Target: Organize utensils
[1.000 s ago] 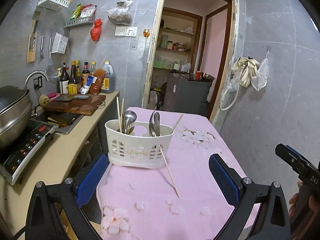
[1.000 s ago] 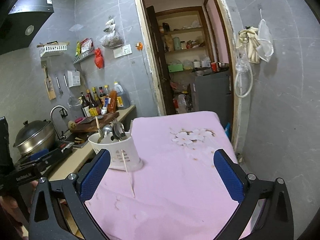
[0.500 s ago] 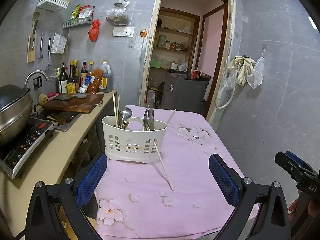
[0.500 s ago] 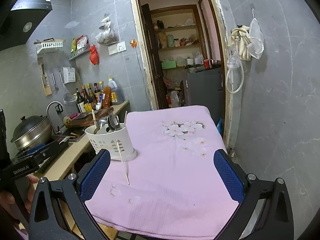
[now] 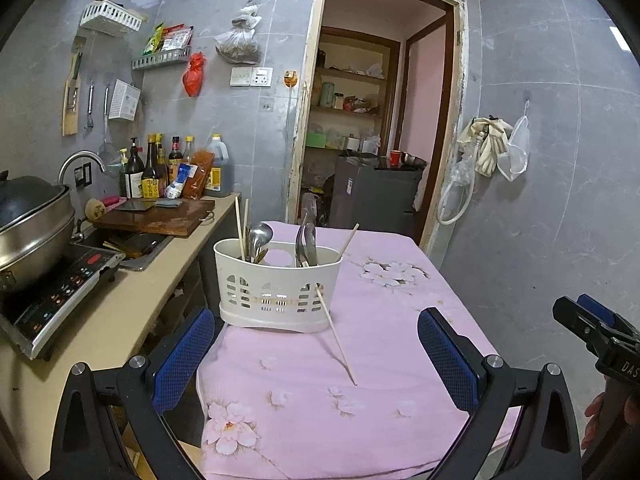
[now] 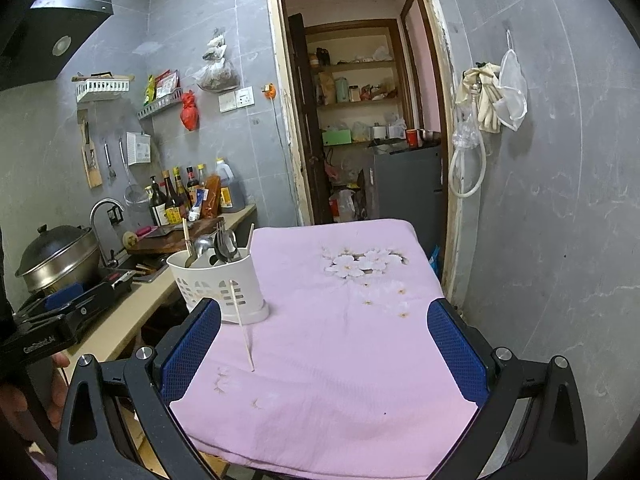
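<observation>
A white slotted utensil caddy (image 5: 276, 292) (image 6: 218, 284) stands on the left part of the pink flowered tablecloth (image 5: 392, 320) (image 6: 344, 340). Spoons (image 5: 306, 240) (image 6: 224, 244) and chopsticks (image 5: 241, 222) stand inside it. One wooden chopstick (image 5: 336, 336) (image 6: 243, 326) leans against the caddy's front, its tip on the cloth. My left gripper (image 5: 316, 356) is open, held back from the table's near edge with nothing between its blue pads. My right gripper (image 6: 324, 348) is open too, and also shows at the right edge (image 5: 592, 328) of the left wrist view.
A counter (image 5: 120, 300) runs along the table's left with an induction cooker (image 5: 56, 292), steel pot (image 5: 32, 220), sink, cutting board (image 5: 156, 216) and bottles (image 5: 160, 168). Behind the table is an open doorway (image 5: 372, 140) with a grey cabinet (image 6: 408, 184). A tiled wall stands right.
Both grippers have drawn back and risen from the table, so the caddy looks farther away and more of the cloth's near edge shows. Both stayed open; the chopstick has not moved.
</observation>
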`<state>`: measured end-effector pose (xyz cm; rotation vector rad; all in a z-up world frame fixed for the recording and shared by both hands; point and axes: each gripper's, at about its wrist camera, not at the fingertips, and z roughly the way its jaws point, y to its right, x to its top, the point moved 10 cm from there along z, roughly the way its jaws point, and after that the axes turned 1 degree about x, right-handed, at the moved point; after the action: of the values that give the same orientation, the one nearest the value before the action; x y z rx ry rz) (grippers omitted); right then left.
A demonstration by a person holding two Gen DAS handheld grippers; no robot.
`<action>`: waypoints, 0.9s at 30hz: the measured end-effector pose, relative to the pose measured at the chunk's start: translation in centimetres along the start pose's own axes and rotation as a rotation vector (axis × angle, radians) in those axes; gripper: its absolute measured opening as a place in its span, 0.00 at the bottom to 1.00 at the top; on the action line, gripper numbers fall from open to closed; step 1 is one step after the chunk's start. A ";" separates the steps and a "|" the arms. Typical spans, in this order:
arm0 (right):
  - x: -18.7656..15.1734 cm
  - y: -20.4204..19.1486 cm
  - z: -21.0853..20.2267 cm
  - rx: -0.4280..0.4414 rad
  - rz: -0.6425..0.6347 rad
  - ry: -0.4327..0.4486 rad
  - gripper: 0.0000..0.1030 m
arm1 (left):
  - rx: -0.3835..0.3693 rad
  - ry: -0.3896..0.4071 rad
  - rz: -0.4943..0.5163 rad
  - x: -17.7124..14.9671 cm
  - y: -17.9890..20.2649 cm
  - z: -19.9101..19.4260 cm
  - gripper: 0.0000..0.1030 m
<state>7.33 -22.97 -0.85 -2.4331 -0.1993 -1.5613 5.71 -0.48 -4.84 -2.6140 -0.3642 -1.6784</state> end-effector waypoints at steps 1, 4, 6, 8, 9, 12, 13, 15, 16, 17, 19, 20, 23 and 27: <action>0.0 0.0 0.0 -0.001 0.000 0.002 0.99 | 0.002 -0.001 0.000 -0.1 0.0 0.0 0.99; 0.2 0.2 0.1 -0.005 0.004 0.006 0.99 | 0.008 0.002 0.003 -0.1 0.1 -0.1 0.99; 0.3 0.2 0.0 -0.003 0.004 0.007 0.99 | 0.011 0.002 0.003 -0.2 0.1 -0.1 0.99; 0.3 0.3 0.1 -0.002 0.004 0.006 0.99 | 0.009 0.001 0.002 -0.2 0.2 -0.1 0.99; 0.3 0.3 0.1 -0.002 0.004 0.006 0.99 | 0.009 0.000 0.001 -0.3 0.2 -0.1 0.99; 0.3 0.2 0.0 -0.003 0.005 0.006 0.99 | 0.009 0.001 0.002 -0.2 0.2 -0.1 0.99; 0.3 0.3 0.0 -0.003 0.005 0.006 0.99 | 0.008 0.002 0.001 -0.3 0.2 -0.1 0.99; 0.3 0.3 0.0 -0.003 0.006 0.006 0.99 | 0.009 0.000 0.004 -0.3 0.2 -0.1 0.99; 0.3 0.3 0.0 -0.003 0.006 0.006 0.99 | 0.009 -0.001 0.005 -0.3 0.2 -0.1 0.99; 0.3 0.3 0.0 -0.004 0.005 0.006 0.99 | 0.007 -0.001 0.006 -0.3 0.3 -0.1 0.99; 0.3 0.3 0.0 -0.003 0.006 0.006 0.99 | 0.004 0.000 0.008 -0.3 0.4 -0.1 0.99; 0.3 0.3 0.0 -0.003 0.006 0.006 0.99 | 0.003 0.000 0.009 -0.3 0.4 0.0 0.99; 0.4 0.3 0.0 -0.004 0.006 0.006 0.99 | -0.001 -0.001 0.012 -0.2 0.5 0.0 0.99; 0.4 0.4 0.1 -0.004 0.006 0.006 0.99 | -0.001 -0.001 0.013 -0.2 0.6 0.0 0.99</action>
<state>7.66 -23.35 -0.60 -2.4296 -0.1876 -1.5683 5.73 -1.12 -4.95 -2.6124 -0.3455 -1.6743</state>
